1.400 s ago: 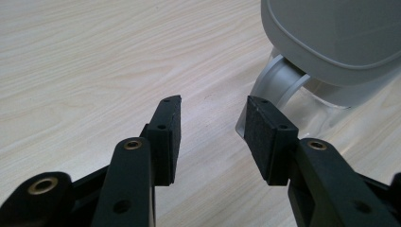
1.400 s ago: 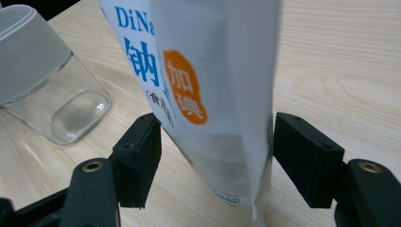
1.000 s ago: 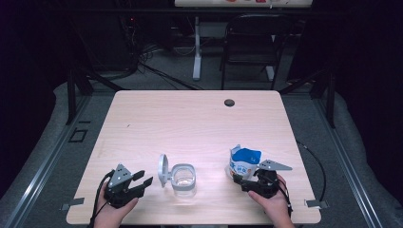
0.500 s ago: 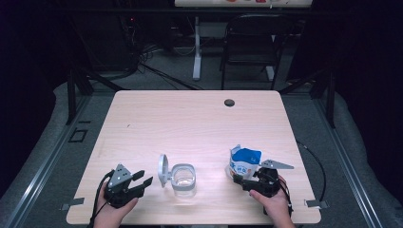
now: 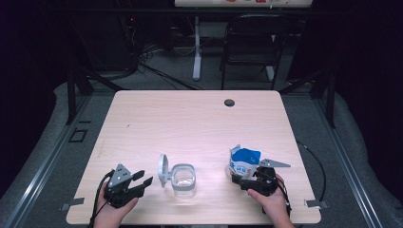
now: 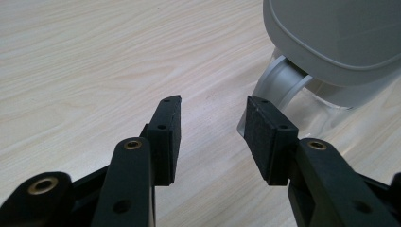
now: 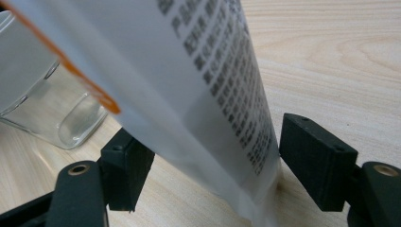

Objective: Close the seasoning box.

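A blue and white bag (image 5: 243, 161) stands near the table's front right. My right gripper (image 5: 239, 180) reaches its base from the right. In the right gripper view the bag (image 7: 208, 75) leans between the open jaws of that gripper (image 7: 210, 130). The right pad (image 7: 317, 161) stands just clear of it, and the left pad (image 7: 125, 170) sits partly behind it. A clear container (image 5: 183, 179) with its grey lid (image 5: 163, 169) flipped up stands at front centre. My left gripper (image 5: 144, 179) lies left of it, open and empty. In the left gripper view the gripper (image 6: 213, 101) points at the lid (image 6: 340, 38).
The wooden table (image 5: 190, 123) has a dark round hole (image 5: 229, 102) near its far edge. A black chair (image 5: 252, 47) and cables stand on the floor beyond it. The container (image 7: 47, 109) sits close to the left of the bag.
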A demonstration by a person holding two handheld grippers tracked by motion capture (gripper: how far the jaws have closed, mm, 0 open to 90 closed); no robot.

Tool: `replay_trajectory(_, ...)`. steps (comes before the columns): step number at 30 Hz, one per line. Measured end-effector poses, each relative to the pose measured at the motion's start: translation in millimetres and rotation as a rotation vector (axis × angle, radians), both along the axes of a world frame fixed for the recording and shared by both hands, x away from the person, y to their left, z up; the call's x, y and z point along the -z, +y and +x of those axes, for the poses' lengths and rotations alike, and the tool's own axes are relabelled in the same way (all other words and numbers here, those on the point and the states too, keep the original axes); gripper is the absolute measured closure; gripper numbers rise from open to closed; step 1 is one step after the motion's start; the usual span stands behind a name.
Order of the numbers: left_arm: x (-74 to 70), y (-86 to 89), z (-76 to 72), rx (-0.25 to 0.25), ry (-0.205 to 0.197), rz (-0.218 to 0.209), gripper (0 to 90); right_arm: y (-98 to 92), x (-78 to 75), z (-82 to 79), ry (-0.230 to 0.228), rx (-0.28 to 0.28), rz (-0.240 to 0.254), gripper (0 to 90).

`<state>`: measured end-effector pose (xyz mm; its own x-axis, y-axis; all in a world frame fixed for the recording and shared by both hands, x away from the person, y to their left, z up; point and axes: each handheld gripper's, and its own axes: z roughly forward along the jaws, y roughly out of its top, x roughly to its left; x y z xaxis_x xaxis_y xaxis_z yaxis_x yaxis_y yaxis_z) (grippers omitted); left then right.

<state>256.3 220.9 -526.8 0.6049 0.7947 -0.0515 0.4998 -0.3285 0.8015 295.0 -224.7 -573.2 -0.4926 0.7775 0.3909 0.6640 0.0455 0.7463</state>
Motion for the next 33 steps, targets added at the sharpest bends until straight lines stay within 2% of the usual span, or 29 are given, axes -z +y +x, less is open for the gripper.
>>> replay_trajectory(1, 0.0, 0.0, 0.0, 0.0, 0.0, 0.0, 57.1, 0.0, 0.0, 0.0, 0.0, 0.0, 0.0, 27.5)
replay_trajectory(2, 0.1, -0.1, 0.0, 0.0, 0.0, 0.0, 57.1, 0.1, 0.5, 0.3, 0.001, 0.0, -0.023, 27.6)
replay_trajectory(4, 0.2, -0.2, 0.1, 0.0, 0.001, -0.001, 57.1, 0.8, 0.8, 0.3, 0.002, -0.002, -0.01, 27.8)
replay_trajectory(5, 0.1, -0.4, 0.0, 0.0, 0.001, 0.001, 57.1, 1.0, 1.5, 0.6, 0.008, -0.003, -0.054, 28.1)
replay_trajectory(6, 0.1, -0.4, 0.0, 0.001, 0.001, 0.001, 57.1, 2.3, 2.0, 0.6, 0.007, -0.003, -0.025, 28.1)
replay_trajectory(12, 0.4, -0.1, 0.1, -0.001, 0.002, -0.002, 57.1, 3.0, 2.9, 1.5, 0.007, -0.006, -0.026, 28.5)
replay_trajectory(13, 0.4, -0.1, 0.1, -0.001, 0.002, -0.002, 57.1, 2.6, 3.1, 1.8, 0.013, -0.005, -0.054, 28.5)
replay_trajectory(21, 0.3, 0.1, 0.2, -0.001, 0.003, -0.002, 57.1, 3.8, 4.5, 2.0, 0.014, -0.006, -0.043, 28.9)
replay_trajectory(24, 0.5, 0.1, 0.4, -0.002, 0.004, -0.002, 57.0, 4.5, 5.1, 1.9, 0.018, -0.008, -0.052, 29.7)
replay_trajectory(25, 0.6, 0.0, 0.4, -0.001, 0.003, -0.002, 57.1, 4.5, 5.4, 2.1, 0.021, -0.007, -0.076, 29.9)
replay_trajectory(26, 0.6, 0.0, 0.4, -0.001, 0.003, -0.002, 57.1, 5.5, 6.0, 2.1, 0.023, -0.007, -0.062, 30.1)
replay_trajectory(29, 0.4, 0.1, 0.3, -0.002, 0.003, -0.003, 57.0, 6.2, 6.9, 2.4, 0.022, -0.005, -0.062, 30.4)
replay_trajectory(33, 0.4, 0.3, 0.4, -0.003, 0.003, -0.003, 57.1, 7.3, 7.9, 2.8, 0.019, -0.011, -0.077, 31.4)
